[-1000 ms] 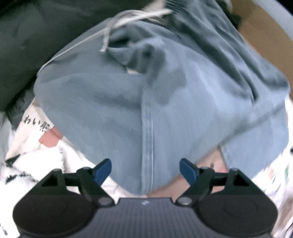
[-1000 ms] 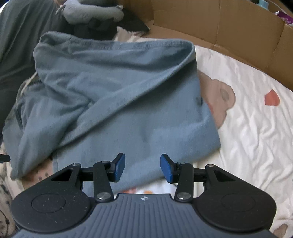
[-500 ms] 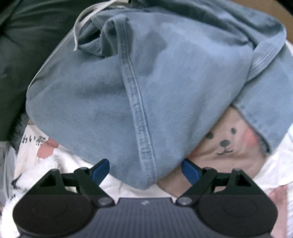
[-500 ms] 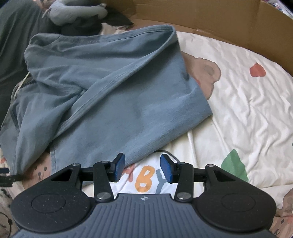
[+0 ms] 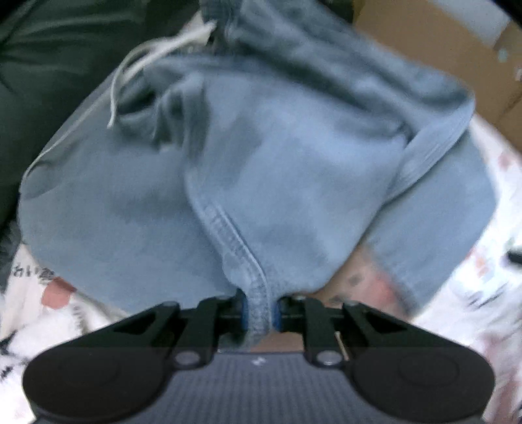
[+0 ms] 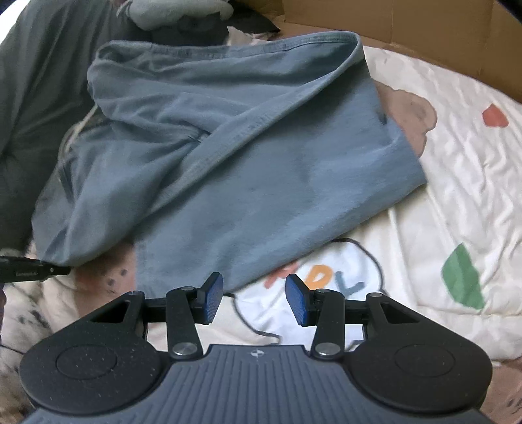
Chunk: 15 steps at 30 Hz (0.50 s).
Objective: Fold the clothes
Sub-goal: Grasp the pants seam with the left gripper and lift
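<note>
A stitched seam of the blue garment [image 5: 261, 182], spread on a printed bedsheet [image 6: 456, 182], was pinched as the left gripper [image 5: 260, 315] closed, while the right gripper [image 6: 254, 298] was held half-open, empty, near its edge.

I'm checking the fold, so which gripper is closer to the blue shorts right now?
Left. The left gripper has just closed on the blue shorts at a seam; the right gripper hovers open beside their edge.

Faded blue-grey shorts [image 6: 228, 156] with a white drawstring [image 5: 137, 65]; cream bedsheet [image 6: 456, 169] printed with brown bears, orange letters, red and green shapes; dark green fabric [image 5: 49, 65]; brown cardboard [image 6: 407, 26].
</note>
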{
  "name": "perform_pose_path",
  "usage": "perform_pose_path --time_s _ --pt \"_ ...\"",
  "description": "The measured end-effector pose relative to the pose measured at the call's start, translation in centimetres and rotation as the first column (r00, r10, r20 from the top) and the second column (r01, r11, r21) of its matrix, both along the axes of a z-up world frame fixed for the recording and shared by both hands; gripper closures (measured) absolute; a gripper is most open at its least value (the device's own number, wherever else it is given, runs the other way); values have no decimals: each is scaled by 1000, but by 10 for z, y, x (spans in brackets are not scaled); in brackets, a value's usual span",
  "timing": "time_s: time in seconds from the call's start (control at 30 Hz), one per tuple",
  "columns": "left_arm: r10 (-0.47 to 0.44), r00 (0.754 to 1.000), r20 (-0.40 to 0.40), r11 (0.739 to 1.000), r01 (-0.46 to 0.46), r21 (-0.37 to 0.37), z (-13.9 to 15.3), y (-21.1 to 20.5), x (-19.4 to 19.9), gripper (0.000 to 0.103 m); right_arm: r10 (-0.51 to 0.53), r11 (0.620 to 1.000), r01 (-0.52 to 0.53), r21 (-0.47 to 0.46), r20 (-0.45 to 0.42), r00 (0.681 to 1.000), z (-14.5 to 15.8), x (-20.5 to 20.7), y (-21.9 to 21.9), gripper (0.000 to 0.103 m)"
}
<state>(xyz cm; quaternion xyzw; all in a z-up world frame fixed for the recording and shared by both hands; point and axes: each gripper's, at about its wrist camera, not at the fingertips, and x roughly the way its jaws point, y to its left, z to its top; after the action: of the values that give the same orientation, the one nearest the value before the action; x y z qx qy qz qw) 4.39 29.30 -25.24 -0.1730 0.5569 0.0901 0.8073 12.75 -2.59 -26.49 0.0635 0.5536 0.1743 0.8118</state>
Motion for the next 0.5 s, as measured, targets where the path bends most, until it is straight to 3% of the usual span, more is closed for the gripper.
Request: perform_pose_path --time_s 0.2,0.5 --pt "17 990 139 987 5 -158 51 -9 18 88 28 999 -29 39 22 999 8 -4 18 53" --pt "38 968 248 946 45 -321 65 -26 51 88 159 972 -165 167 48 986 20 -9 55 53"
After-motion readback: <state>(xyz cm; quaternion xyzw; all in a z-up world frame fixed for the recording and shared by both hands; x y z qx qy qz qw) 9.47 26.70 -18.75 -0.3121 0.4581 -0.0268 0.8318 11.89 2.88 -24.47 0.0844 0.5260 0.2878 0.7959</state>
